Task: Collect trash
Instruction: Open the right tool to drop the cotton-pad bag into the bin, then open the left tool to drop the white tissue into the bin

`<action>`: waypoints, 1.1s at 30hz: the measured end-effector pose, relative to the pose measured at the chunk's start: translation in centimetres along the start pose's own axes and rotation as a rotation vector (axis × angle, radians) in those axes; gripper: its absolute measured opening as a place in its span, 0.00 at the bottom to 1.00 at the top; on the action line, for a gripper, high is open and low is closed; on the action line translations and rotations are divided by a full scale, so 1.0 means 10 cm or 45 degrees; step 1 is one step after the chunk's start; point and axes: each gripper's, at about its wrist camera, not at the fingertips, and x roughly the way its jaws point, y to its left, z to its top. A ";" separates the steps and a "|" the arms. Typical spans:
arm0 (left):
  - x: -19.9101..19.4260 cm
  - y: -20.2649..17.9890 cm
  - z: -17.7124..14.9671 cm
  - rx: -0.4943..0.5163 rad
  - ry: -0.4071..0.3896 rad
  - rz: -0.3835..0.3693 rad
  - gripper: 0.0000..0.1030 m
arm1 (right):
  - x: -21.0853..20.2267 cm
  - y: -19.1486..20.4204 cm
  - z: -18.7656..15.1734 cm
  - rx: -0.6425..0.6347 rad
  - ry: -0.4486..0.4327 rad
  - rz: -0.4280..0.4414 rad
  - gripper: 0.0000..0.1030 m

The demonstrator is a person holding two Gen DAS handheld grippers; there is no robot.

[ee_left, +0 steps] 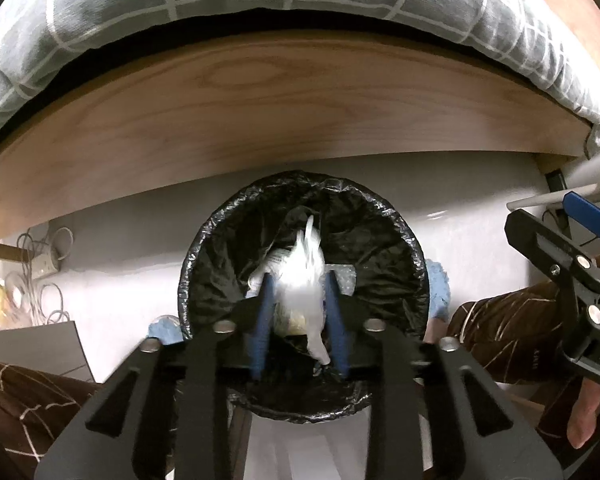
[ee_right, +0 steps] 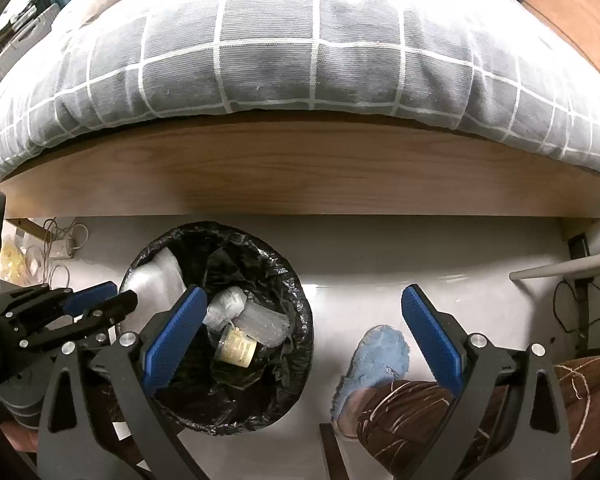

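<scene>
A bin lined with a black bag [ee_left: 396, 264] stands on the pale floor below a wooden bed frame. My left gripper [ee_left: 300, 312] is over its mouth, shut on a crumpled clear plastic bag [ee_left: 304, 280]. In the right wrist view the same bin [ee_right: 296, 300] holds a small jar [ee_right: 236, 348], bubble wrap [ee_right: 264, 326] and a grey wad. My right gripper [ee_right: 300, 336] is open and empty, held above the bin's right side. The left gripper shows there at the left [ee_right: 100, 304] with the plastic bag [ee_right: 156, 276].
A bed with a grey checked cover [ee_right: 300, 52] and wooden frame [ee_right: 300, 172] fills the upper view. A foot in a blue slipper [ee_right: 376, 360] is right of the bin. Cables and a power strip [ee_right: 56, 248] lie at left. A white rail [ee_right: 560, 268] is at right.
</scene>
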 end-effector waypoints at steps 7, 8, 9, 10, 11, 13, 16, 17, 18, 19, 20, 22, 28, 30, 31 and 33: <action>-0.16 0.02 0.00 0.003 -0.061 0.036 0.66 | -0.08 0.03 0.00 -0.007 -0.025 0.002 0.91; -0.19 0.02 0.00 0.000 -0.068 0.041 0.68 | -0.10 0.03 0.00 -0.007 -0.030 0.004 0.91; -0.21 0.04 -0.01 -0.004 -0.073 0.046 0.71 | -0.11 0.03 0.00 -0.010 -0.034 0.004 0.91; -0.24 0.05 -0.01 -0.014 -0.075 0.049 0.73 | -0.14 0.04 0.01 -0.014 -0.044 0.003 0.91; -0.27 0.07 -0.01 -0.024 -0.081 0.050 0.75 | -0.17 0.04 0.01 -0.019 -0.057 -0.001 0.91; -0.37 0.10 -0.01 -0.043 -0.110 0.060 0.83 | -0.24 0.04 0.03 -0.022 -0.094 -0.016 0.91; -0.51 0.14 -0.02 -0.053 -0.171 0.077 0.90 | -0.33 0.03 0.07 -0.014 -0.129 -0.016 0.91; -0.55 0.16 -0.03 -0.061 -0.180 0.082 0.91 | -0.35 0.03 0.08 -0.013 -0.138 -0.016 0.91; -0.58 0.17 -0.04 -0.070 -0.185 0.081 0.93 | -0.38 0.03 0.09 -0.012 -0.151 -0.014 0.91; -0.61 0.18 -0.04 -0.081 -0.195 0.077 0.94 | -0.43 0.04 0.10 -0.014 -0.169 -0.013 0.91; -0.65 0.19 -0.05 -0.089 -0.203 0.077 0.94 | -0.46 0.05 0.10 -0.016 -0.180 -0.014 0.91; -0.74 0.21 -0.05 -0.103 -0.225 0.080 0.94 | -0.53 0.07 0.12 -0.017 -0.205 -0.016 0.91; -1.06 0.33 0.03 -0.143 -0.314 0.103 0.94 | -0.79 0.16 0.22 -0.039 -0.293 -0.016 0.91; -1.18 0.38 0.06 -0.149 -0.353 0.129 0.94 | -0.86 0.20 0.26 -0.054 -0.326 -0.012 0.91; -1.22 0.40 0.07 -0.151 -0.362 0.142 0.94 | -0.91 0.24 0.29 -0.073 -0.350 -0.013 0.91; -1.33 0.46 0.10 -0.171 -0.394 0.147 0.94 | -0.97 0.28 0.33 -0.096 -0.380 -0.016 0.91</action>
